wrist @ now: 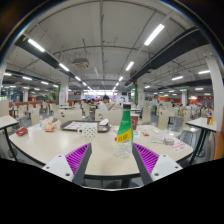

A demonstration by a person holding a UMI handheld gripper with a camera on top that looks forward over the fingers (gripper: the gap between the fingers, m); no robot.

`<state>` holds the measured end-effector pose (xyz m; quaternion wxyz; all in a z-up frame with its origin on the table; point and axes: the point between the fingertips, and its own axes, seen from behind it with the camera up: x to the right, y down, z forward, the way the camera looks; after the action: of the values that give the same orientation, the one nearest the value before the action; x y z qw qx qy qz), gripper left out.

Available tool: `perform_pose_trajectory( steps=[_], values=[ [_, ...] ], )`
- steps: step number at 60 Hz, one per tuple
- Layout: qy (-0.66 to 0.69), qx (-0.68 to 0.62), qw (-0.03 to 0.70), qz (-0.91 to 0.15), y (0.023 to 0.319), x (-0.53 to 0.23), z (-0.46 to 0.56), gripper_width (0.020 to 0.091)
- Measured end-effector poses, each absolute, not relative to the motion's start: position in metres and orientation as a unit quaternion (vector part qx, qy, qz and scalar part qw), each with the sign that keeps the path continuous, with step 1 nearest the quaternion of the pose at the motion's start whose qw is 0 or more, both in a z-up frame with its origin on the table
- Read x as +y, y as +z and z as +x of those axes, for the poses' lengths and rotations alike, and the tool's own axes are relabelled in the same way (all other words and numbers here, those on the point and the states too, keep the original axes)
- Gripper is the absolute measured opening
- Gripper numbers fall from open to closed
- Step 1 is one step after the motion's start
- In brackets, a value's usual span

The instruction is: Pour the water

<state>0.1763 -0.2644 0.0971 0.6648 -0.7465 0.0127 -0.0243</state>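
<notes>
A clear plastic bottle [122, 135] with a green and yellow label stands upright on the white table [50, 148]. It is between my fingertips, closer to the right one, with a gap at each side. My gripper [112, 150] is open, and its purple pads [78, 155] flank the bottle's lower part. A white patterned cup [88, 130] sits on the table just beyond the left finger, to the left of the bottle.
A dark tray [82, 125] lies farther back on the table. Small clear items [170, 141] sit to the right of the bottle. The table's near edge [110, 178] runs just under the fingers. More tables and chairs fill the hall behind.
</notes>
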Motion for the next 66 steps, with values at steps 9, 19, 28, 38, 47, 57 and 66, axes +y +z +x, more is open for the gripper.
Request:
perform_pose_trajectory(
  steps=[9, 19, 28, 38, 47, 57, 66],
  values=[
    [-0.043, 0.013, 0.66, -0.75, 0.106, -0.183, 0.243, 0.083],
    [-0.035, 0.016, 0.657, -0.753, 0.099, -0.101, 0.263, 0.0826],
    [-0.024, 0.008, 0.64, -0.768, 0.084, -0.049, 0.258, 0.0535],
    [-0.059, 0.012, 0.662, -0.747, 0.09, -0.042, 0.265, 0.0477],
    [-0.071, -0.013, 0.674, -0.736, 0.095, -0.035, 0.259, 0.0401],
    [-0.187, -0.085, 0.655, -0.727, 0.123, -0.002, 0.277, 0.0401],
    [-0.435, -0.275, 0.584, -0.627, 0.183, 0.051, 0.276, 0.0403]
  ],
)
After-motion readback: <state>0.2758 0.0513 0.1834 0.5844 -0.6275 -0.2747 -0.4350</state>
